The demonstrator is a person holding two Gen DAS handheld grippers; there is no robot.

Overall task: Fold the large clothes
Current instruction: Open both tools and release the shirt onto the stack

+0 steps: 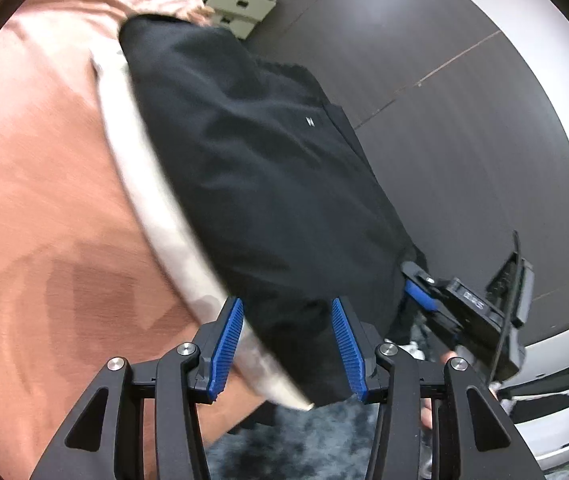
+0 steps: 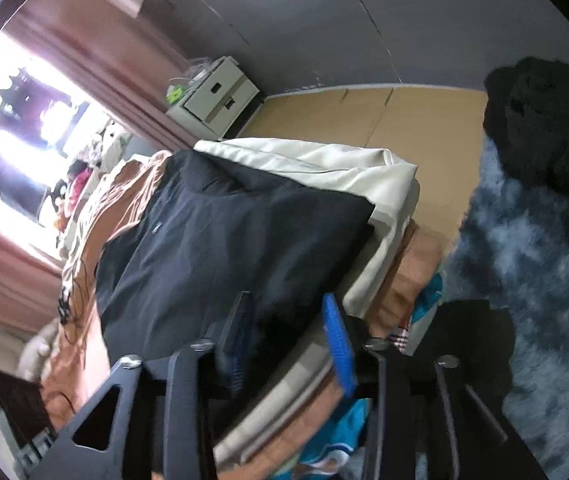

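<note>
Cloth first: through my left wrist camera the black garment (image 1: 268, 184) lies spread across the cream sheet (image 1: 152, 208) on the rust-brown bedspread (image 1: 36, 200), its near hem running between the blue pads of my left claw (image 1: 287, 346). That claw stands about half open; the pads flank the hem with a gap on each side, so I judge nothing is pinched. At the far corner of the same hem sits my right claw (image 1: 416, 280), its blue pad against the fabric; whether it is gripping I cannot tell from here. To do this fold well I should close both claws on the hem at matching points, lift evenly, and carry the edge over without dragging the sheet along. Beyond the bed are dark floor tiles and a pale drawer unit (image 1: 236, 0).

Through my right wrist camera, blurred, the same garment (image 2: 220, 240) drapes over the bed's corner, its near edge falling between my right claw's (image 2: 284, 344) jaws. These too are partly open, and I see no pad pressing cloth. The cream sheet (image 2: 364, 168) is bunched behind the garment. Around the bed: a shaggy blue-grey rug (image 2: 524, 280) with a dark heap (image 2: 544, 120) on it, tan flooring (image 2: 364, 120), pink curtains (image 2: 96, 64) by a bright window, and cables on the bedspread that I should keep clear of.
</note>
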